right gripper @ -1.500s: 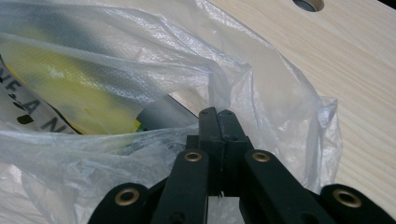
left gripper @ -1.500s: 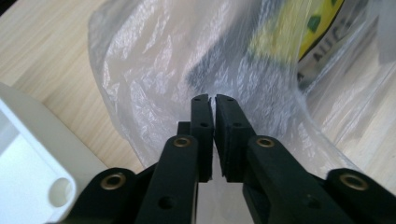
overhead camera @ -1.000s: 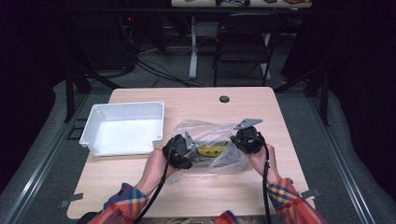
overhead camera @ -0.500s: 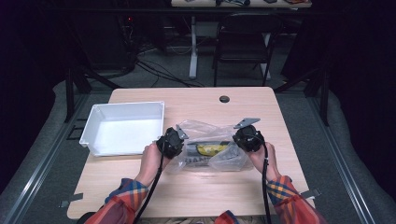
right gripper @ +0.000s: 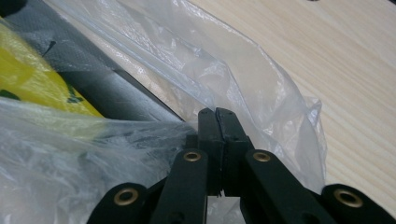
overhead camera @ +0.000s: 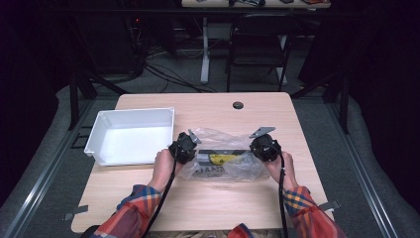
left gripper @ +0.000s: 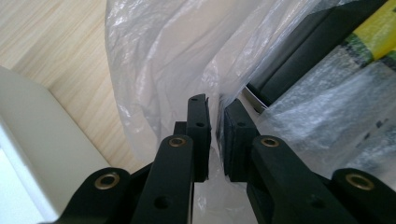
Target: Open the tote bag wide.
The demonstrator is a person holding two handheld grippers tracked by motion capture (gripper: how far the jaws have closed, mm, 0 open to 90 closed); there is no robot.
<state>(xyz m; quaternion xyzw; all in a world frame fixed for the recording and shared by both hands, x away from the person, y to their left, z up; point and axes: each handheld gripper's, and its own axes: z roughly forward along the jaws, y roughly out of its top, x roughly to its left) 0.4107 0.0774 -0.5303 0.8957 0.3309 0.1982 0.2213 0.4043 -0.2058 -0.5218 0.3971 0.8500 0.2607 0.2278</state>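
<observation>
Near the table's (overhead camera: 148,198) middle, toward its front edge, a clear plastic bag (overhead camera: 223,151) lay flat with a black and yellow pack (overhead camera: 220,157) inside it. Just beside the bag, toward the left edge, stood a white tray (overhead camera: 101,130).

At the bag's left end sat the left gripper (overhead camera: 190,145), and in the left gripper view its jaws (left gripper: 215,119) had just been closing and stood almost together, with a fold of the bag's film (left gripper: 159,70) pinched between the pads. The pack (left gripper: 303,60) lay to the right of those jaws, under the film, and the tray's wall (left gripper: 42,144) rose to their left.

At the bag's right end sat the right gripper (overhead camera: 257,141). In the right gripper view its jaws (right gripper: 217,121) were pressed tight on the bag's edge (right gripper: 261,84), with the pack (right gripper: 70,79) to their left, inside the film. Bare table (right gripper: 336,56) ran off to the right of that edge. Each gripper was held by a hand in a plaid sleeve (overhead camera: 133,210).
</observation>
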